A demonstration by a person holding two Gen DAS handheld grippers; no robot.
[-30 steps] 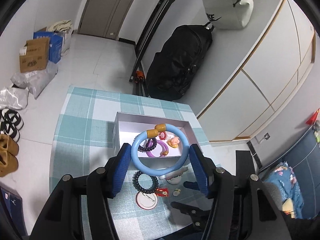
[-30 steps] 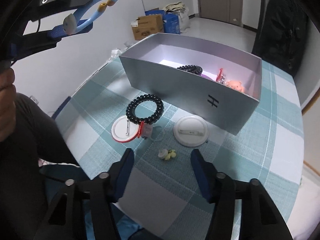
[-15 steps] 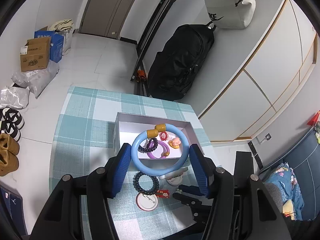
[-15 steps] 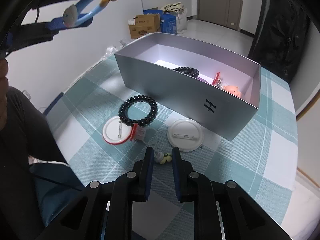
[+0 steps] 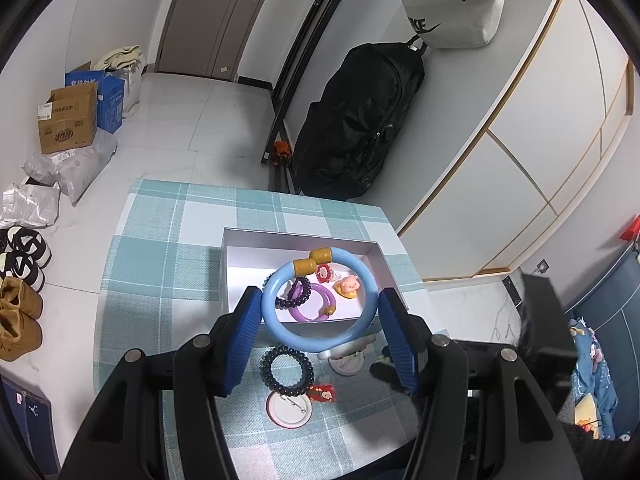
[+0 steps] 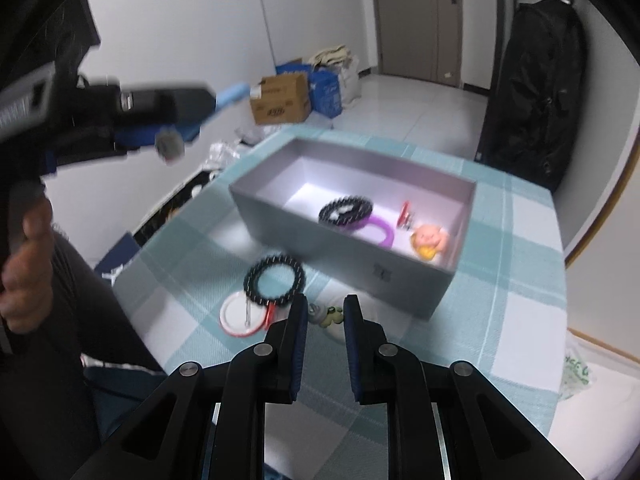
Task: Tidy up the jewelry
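Left wrist view: the left gripper point(image 5: 320, 316) is held above the tabletop point(image 5: 160, 264), which is covered by a teal checked cloth. Its blue fingers point(image 5: 242, 336) are spread part-way and pressed against the two sides of a light blue ring bracelet point(image 5: 320, 296) with amber beads at its far edge; the bracelet is pinched between them, hanging in the air over the near wall of the grey box point(image 5: 248, 240). Seen through the ring, inside the box, are a dark beaded bracelet point(image 5: 298, 294), a purple bangle point(image 5: 316, 306), a small red piece point(image 5: 323, 273) and a pink figure charm point(image 5: 349, 286). On the cloth, near of the box, a black beaded bracelet point(image 5: 286, 370) is laid, touching a round white badge point(image 5: 289, 409) and a little red tag point(image 5: 321, 394).

Right wrist view, somewhat blurred: the right gripper point(image 6: 325, 312) is seen with its fingers point(image 6: 298, 320) drawn close together, pinching a small pale and green trinket point(image 6: 326, 314) at their tips, just above the cloth. Just left of it lie the black beaded bracelet point(image 6: 275, 280) and the white badge point(image 6: 242, 316). The grey box point(image 6: 360, 264) sits far of them, with the same pieces inside. At upper left the left gripper point(image 6: 172, 116) is visible with the blue bracelet point(image 6: 234, 92) sticking out, and a person's hand point(image 6: 28, 264) is seen at the left edge.
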